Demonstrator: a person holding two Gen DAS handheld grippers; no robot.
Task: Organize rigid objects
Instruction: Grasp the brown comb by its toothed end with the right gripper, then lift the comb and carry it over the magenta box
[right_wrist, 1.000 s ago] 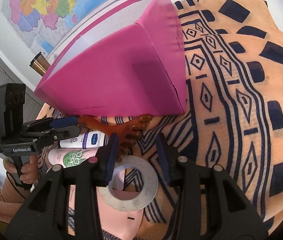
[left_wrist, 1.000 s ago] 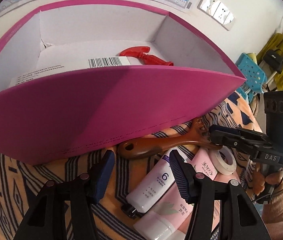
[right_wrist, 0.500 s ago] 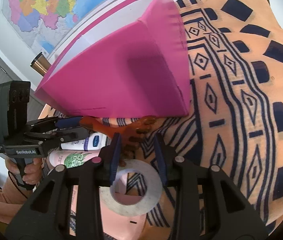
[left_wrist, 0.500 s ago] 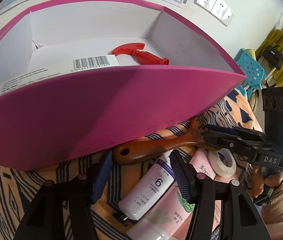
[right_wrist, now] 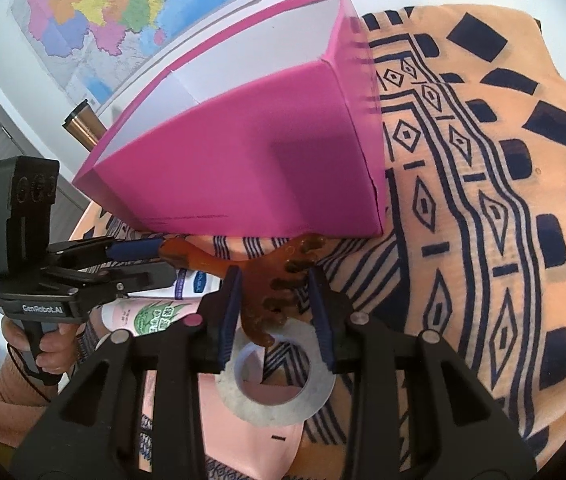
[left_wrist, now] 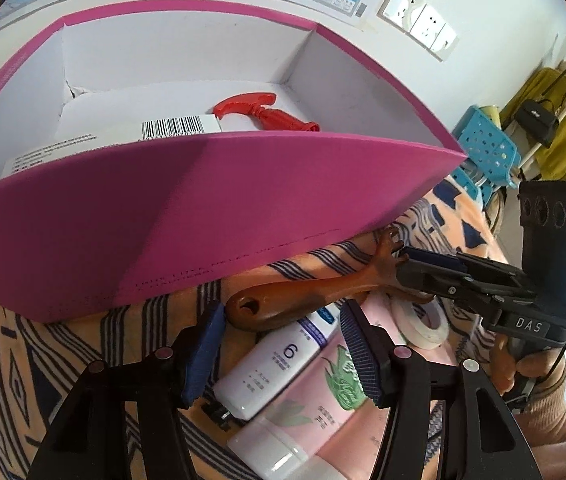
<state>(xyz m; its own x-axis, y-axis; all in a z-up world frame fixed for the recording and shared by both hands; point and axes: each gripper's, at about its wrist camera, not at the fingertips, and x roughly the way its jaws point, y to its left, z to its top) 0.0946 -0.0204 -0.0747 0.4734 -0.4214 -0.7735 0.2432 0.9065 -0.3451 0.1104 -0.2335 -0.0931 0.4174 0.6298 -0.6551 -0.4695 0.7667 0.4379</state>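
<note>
The magenta box (left_wrist: pixel 219 208) hides most of what lies inside it: its near wall covers the lower part of the white barcoded carton (left_wrist: pixel 123 136) and the tip of the red handle (left_wrist: pixel 271 114). The right tool (left_wrist: pixel 407 258) covers the clawed end of the brown back scratcher (left_wrist: pixel 303 296); whether its pads press on it cannot be told. The pink tube (left_wrist: pixel 307 420) runs under the left tool (left_wrist: pixel 281 354), its cap cut by the bottom edge. The tape roll (right_wrist: pixel 275 376) is partly masked by the tool's fingers (right_wrist: pixel 229 316). Print on the white bottle (left_wrist: pixel 279 364) is too small to read.

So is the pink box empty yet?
Not empty. Inside the pink box lie a red tool and a white barcoded pack.
</note>
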